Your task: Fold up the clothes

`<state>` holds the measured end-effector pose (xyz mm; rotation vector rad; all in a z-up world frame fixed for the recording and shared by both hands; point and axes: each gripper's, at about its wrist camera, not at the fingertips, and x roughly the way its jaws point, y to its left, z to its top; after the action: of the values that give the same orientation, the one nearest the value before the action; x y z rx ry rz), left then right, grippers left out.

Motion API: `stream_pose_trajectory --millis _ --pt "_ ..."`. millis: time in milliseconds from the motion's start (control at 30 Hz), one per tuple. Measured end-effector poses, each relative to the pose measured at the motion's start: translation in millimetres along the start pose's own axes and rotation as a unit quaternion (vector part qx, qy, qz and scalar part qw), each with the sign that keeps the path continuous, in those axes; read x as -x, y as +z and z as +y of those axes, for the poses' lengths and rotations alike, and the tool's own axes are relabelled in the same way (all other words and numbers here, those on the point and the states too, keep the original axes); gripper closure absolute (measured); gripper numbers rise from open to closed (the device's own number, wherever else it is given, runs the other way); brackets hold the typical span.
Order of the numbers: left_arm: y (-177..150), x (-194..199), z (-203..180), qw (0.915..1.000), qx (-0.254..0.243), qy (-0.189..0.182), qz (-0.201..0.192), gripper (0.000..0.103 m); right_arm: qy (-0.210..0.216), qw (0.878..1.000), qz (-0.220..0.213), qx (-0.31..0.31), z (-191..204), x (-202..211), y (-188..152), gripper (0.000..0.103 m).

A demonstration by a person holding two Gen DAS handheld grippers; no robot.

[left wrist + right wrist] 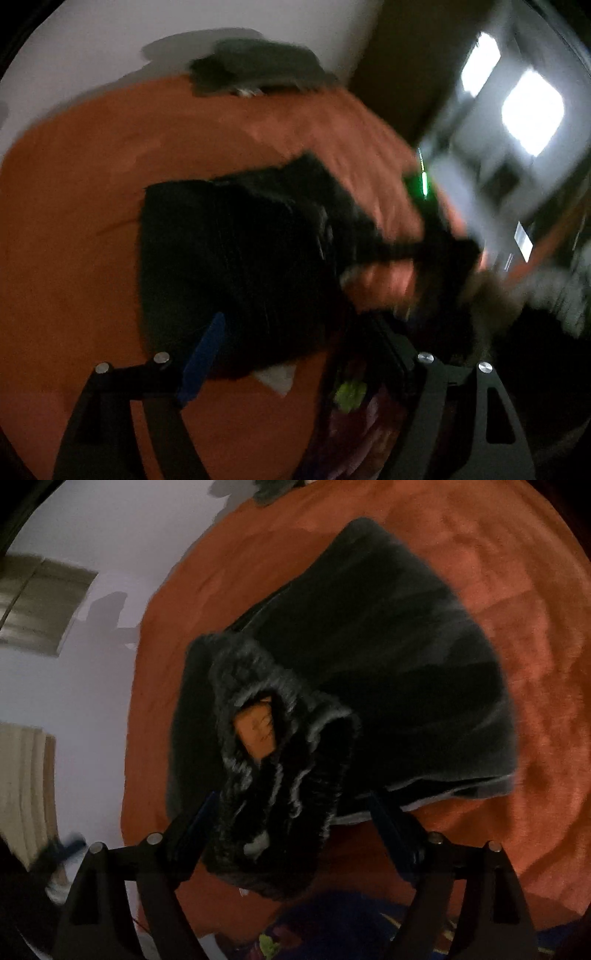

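Note:
A dark, near-black garment (236,258) lies folded on the orange bedspread (74,221). My left gripper (295,343) hangs over its near edge, jaws wide apart with nothing between them, and its blue finger (203,358) shows at the left. In the right wrist view the same garment (388,672) spreads across the bedspread (517,590), and its fluffy hood or collar (280,794) is bunched up between the spread jaws of my right gripper (291,816). The pads do not squeeze it. The left wrist view is blurred.
A grey pile of folded clothes (258,66) sits at the bed's far edge against a white wall (110,33). A green light (423,182) glows on a blurred dark device at the right. Colourful patterned fabric (332,923) lies at the near edge. Bright windows (532,110) stand beyond.

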<state>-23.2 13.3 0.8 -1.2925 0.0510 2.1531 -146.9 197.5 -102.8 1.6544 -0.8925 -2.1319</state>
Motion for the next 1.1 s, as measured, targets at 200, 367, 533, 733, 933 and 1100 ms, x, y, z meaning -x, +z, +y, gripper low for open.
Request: stream_pose_trajectory --millis 200,367,533,733,933,1100 --pt "2 -40 69 0.9908 0.129 0.012 -0.038 0.025 0.005 0.999 -0.018 -0.029 -3 -23 15 0.018" --pt "-12 -86 111 0.9777 0.209 0.023 -0.001 0.025 0.047 0.996 -0.048 -0.060 -8 -24 29 0.034" --pt "-22 -105 136 0.9638 0.265 0.022 0.011 0.025 0.024 0.998 -0.039 -0.047 -5 -30 38 0.065" --pt "-19 -103 140 0.9584 0.285 0.005 -0.011 0.025 0.078 0.993 -0.005 -0.093 -30 -32 47 0.043" --pt "-19 -103 141 0.9554 0.295 0.013 -0.013 0.025 0.049 0.997 -0.031 -0.040 -25 -30 53 0.076" --pt "-20 -98 145 0.9511 0.308 0.017 -0.020 0.025 -0.001 0.993 -0.111 0.041 7 46 79 0.078"
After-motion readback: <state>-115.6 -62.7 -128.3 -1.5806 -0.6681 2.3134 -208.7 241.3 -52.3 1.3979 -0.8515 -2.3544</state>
